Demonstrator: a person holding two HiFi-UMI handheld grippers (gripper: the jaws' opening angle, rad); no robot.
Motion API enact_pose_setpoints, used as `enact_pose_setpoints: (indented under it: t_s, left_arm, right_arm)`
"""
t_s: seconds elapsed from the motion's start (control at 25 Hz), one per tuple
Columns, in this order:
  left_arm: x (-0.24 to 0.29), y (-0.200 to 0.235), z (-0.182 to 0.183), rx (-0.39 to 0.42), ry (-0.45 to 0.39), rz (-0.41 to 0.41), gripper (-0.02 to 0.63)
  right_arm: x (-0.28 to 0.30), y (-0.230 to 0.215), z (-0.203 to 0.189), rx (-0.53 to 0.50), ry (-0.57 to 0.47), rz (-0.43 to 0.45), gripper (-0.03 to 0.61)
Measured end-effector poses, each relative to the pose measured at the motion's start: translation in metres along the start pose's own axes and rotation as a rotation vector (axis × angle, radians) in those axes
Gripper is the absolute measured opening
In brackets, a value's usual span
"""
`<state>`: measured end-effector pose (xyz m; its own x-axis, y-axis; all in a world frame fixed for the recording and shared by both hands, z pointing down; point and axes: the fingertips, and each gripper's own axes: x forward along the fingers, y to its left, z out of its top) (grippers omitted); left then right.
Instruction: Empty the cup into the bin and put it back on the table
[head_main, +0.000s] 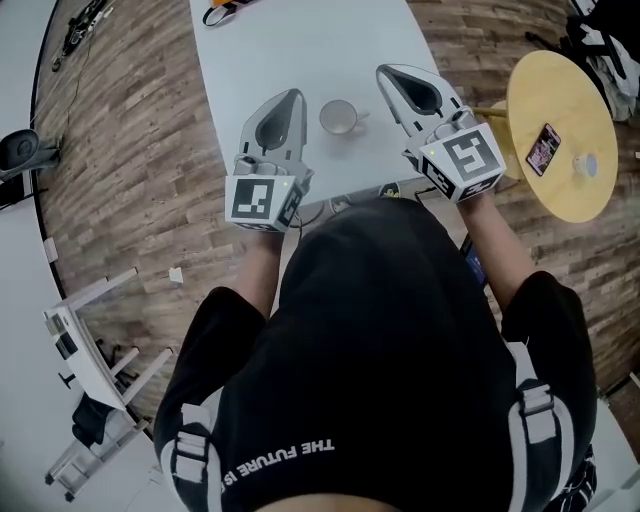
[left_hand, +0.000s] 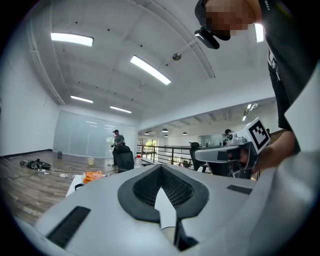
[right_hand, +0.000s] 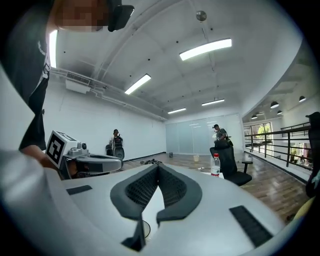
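Note:
A pale cup (head_main: 338, 117) with its handle to the right stands upright on the white table (head_main: 300, 50), near the front edge. It sits between my two grippers, touching neither. My left gripper (head_main: 297, 93) hovers just left of the cup, jaws shut with nothing between them; its tips meet in the left gripper view (left_hand: 160, 166). My right gripper (head_main: 384, 70) hovers just right of the cup, and its tips also meet (right_hand: 158, 166) on nothing. Both point level, away from the person. No bin shows in any view.
A round yellow side table (head_main: 575, 195) stands to the right with a phone (head_main: 543, 148) on it. An orange-and-black object (head_main: 222, 12) lies at the white table's far end. A white rack (head_main: 90, 360) lies on the wooden floor at left. People stand far off across the room.

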<state>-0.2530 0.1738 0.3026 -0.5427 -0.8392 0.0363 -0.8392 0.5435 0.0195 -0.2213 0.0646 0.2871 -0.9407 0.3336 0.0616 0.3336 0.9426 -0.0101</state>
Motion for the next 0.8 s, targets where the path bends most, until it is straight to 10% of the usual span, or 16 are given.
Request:
enact_pose_setpoints:
  t_s: [0.8]
  left_arm:
    - [0.005, -0.003, 0.010, 0.012, -0.005, -0.022, 0.021]
  right_arm:
    - [0.006, -0.007, -0.018, 0.014, 0.055, -0.038, 0.015]
